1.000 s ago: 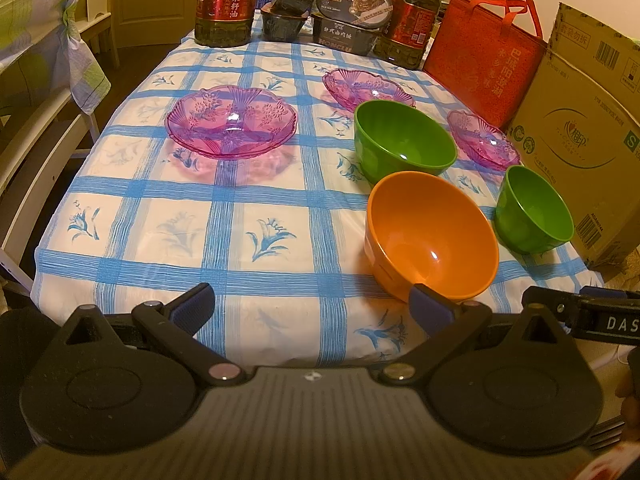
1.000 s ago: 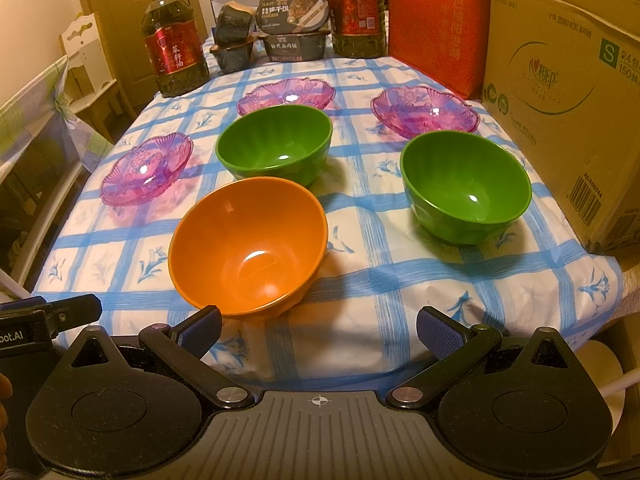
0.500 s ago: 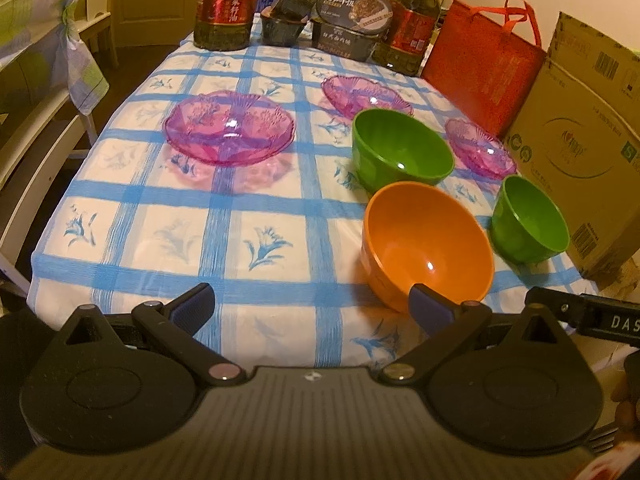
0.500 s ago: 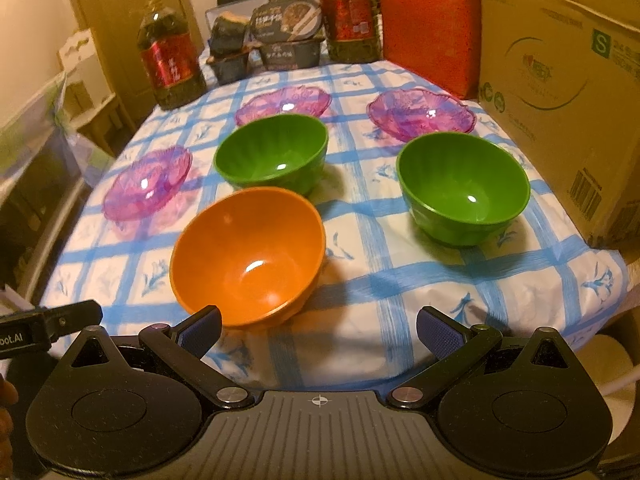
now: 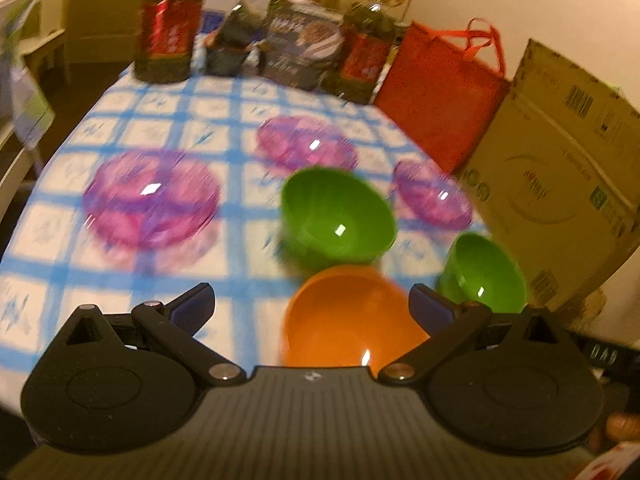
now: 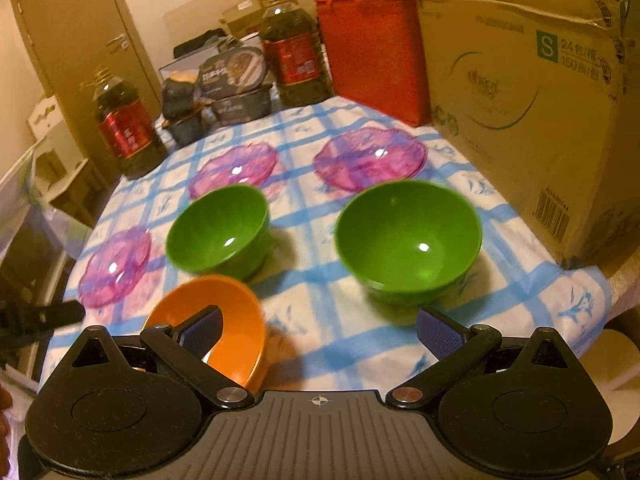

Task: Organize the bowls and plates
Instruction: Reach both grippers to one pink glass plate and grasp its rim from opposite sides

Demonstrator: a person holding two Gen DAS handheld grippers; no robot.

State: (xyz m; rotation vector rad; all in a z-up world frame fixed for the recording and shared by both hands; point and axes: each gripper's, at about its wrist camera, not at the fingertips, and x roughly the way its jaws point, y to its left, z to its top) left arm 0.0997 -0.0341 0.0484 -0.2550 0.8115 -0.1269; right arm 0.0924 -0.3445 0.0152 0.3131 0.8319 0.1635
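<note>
On your far right, the tall brown cardboard box (image 6: 516,92) shows a white "S" in a green square, then "24".

orange bowl (image 6: 224,320), two green bowls (image 6: 408,236), pink plates (image 6: 368,158), blue-checked tablecloth (image 6: 320,320)

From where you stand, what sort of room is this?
Probably a home dining room: a table with a blue-checked cloth, large oil bottles, and a cardboard box stored beside it.
</note>
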